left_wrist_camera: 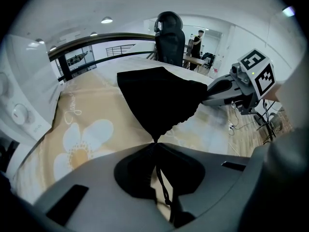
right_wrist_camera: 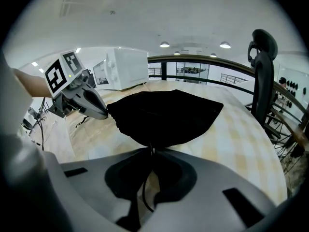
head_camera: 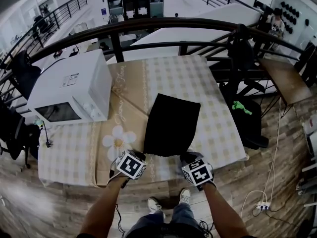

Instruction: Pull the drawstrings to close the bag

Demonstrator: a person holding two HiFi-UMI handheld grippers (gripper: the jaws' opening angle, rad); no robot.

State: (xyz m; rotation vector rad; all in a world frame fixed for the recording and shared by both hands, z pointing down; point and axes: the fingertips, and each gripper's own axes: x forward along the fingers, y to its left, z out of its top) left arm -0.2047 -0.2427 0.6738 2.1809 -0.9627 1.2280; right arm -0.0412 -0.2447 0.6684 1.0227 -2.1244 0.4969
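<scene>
- left gripper (left_wrist_camera: 155, 142) pinched shut on the black bag's (head_camera: 171, 125) drawstring (left_wrist_camera: 162, 180)
- right gripper (right_wrist_camera: 151, 151) clamped on the other cord (right_wrist_camera: 144, 190)
- tablecloth (head_camera: 198, 83) cursive and microwave (head_camera: 74, 90) sticker are too blurry to read

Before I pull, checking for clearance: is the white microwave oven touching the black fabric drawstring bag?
No, beige checked tablecloth shows between the white microwave oven and the black fabric bag.

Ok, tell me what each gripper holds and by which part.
The left gripper pinches the left drawstring of the black bag where it leaves the mouth; the right gripper pinches the right drawstring likewise.
</scene>
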